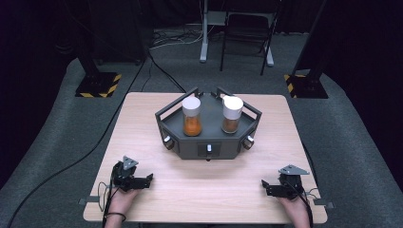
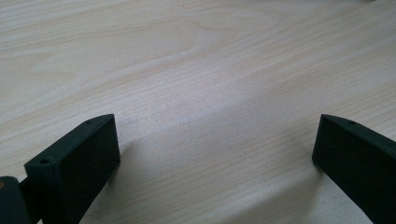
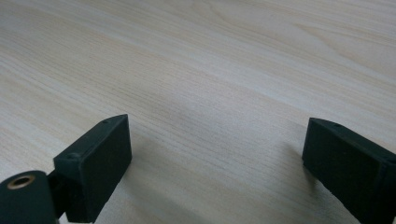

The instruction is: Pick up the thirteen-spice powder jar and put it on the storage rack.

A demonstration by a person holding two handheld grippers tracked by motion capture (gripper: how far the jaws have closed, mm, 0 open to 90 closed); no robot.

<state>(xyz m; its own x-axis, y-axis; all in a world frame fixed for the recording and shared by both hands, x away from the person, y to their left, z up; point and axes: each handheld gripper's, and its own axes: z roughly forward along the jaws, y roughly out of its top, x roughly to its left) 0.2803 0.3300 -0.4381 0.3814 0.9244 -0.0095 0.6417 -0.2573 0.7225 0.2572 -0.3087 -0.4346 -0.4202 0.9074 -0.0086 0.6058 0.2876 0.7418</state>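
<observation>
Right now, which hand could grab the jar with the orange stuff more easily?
Probably the left gripper. The orange jar stands on the left side of the grey tray, nearer that hand; the right gripper sits farther off. Both are open and empty.

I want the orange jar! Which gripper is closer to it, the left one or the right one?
Left. The left gripper rests on the table's near left, below and left of the orange jar in the dark tray. The right gripper rests at the near right, farther across.
</observation>
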